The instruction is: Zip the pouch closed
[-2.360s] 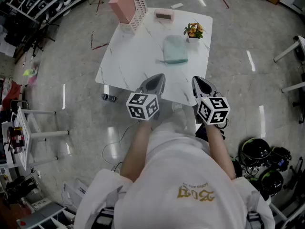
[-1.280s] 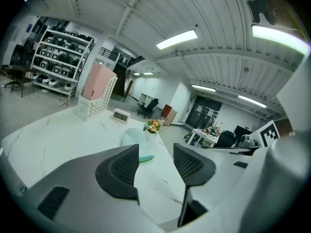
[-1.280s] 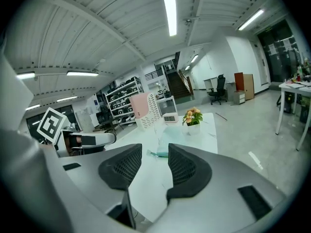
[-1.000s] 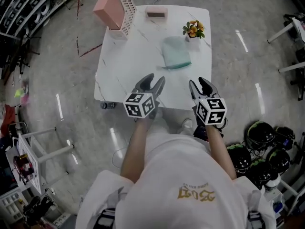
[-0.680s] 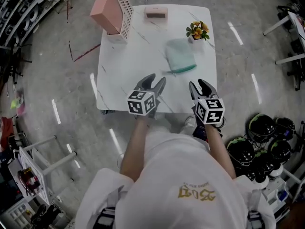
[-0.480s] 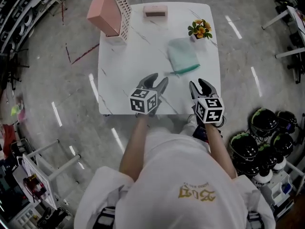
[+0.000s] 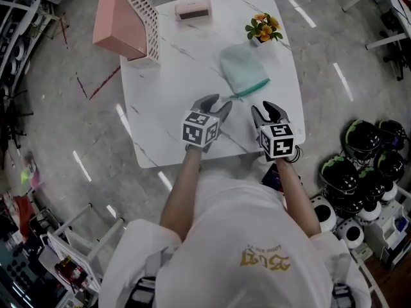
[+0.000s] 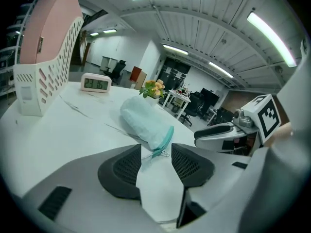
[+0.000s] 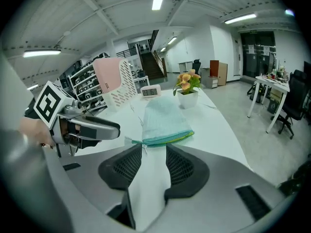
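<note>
A pale green mesh pouch (image 7: pixel 243 69) lies on the white marble table (image 7: pixel 167 88), its teal zipper edge (image 9: pixel 165 140) facing me. Its zipper end and small pull (image 8: pixel 162 151) point toward the left gripper. My left gripper (image 7: pixel 215 105) hovers over the table's near part, just short of that end. Its jaws are closing, and nothing is between the pads (image 8: pixel 127 166). My right gripper (image 7: pixel 269 111) hovers beside it, open and holding nothing, with the zipper edge just beyond its fingertips (image 9: pixel 130 165). Each gripper view shows the other gripper alongside.
A pink slotted basket (image 7: pixel 125 18) stands at the far left of the table. A small clock (image 7: pixel 192 9) and a pot of flowers (image 7: pixel 262 27) stand at the back. Several helmets (image 7: pixel 359 140) lie on the floor at the right. The near table edge (image 7: pixel 212 156) lies under my grippers.
Both grippers have come down and forward over the table's near edge, closer to the pouch. The left one has rolled a little. The pouch has not moved.
</note>
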A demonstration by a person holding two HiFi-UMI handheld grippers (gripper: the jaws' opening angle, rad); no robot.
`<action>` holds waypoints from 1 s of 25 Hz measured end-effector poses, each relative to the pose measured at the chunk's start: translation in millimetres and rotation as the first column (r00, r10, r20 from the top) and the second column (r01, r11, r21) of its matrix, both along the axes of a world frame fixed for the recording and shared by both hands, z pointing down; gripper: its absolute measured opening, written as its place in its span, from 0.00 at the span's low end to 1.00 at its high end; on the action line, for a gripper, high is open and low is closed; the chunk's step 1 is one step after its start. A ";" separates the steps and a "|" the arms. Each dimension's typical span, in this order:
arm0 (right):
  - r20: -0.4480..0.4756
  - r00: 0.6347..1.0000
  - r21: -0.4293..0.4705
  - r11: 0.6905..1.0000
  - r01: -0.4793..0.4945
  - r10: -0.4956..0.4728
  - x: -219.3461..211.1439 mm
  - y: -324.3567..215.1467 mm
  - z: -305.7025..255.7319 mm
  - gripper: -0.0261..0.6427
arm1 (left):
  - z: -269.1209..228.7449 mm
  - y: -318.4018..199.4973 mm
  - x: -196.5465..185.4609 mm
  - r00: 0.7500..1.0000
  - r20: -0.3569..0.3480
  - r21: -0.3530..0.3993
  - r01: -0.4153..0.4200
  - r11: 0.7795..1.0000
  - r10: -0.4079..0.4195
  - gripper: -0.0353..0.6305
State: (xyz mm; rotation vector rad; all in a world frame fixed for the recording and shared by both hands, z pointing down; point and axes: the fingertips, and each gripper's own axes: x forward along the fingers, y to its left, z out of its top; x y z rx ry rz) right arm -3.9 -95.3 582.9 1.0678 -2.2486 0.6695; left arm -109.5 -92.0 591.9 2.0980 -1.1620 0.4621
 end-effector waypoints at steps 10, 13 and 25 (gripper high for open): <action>-0.061 0.997 -0.034 0.998 0.046 -0.048 -25.3 -5.8 30.4 0.27 | 31.8 -13.2 13.7 0.981 0.066 -0.045 -0.180 0.983 0.183 0.36; -0.076 0.996 -0.042 0.998 0.052 -0.055 -31.1 -6.9 39.6 0.27 | 39.3 -13.7 18.0 0.972 0.075 -0.053 -0.218 0.975 0.221 0.35; -0.118 0.990 -0.041 0.996 0.078 -0.082 -40.5 -13.2 58.4 0.23 | 38.7 -19.5 27.3 0.952 0.113 -0.018 -0.285 0.958 0.285 0.34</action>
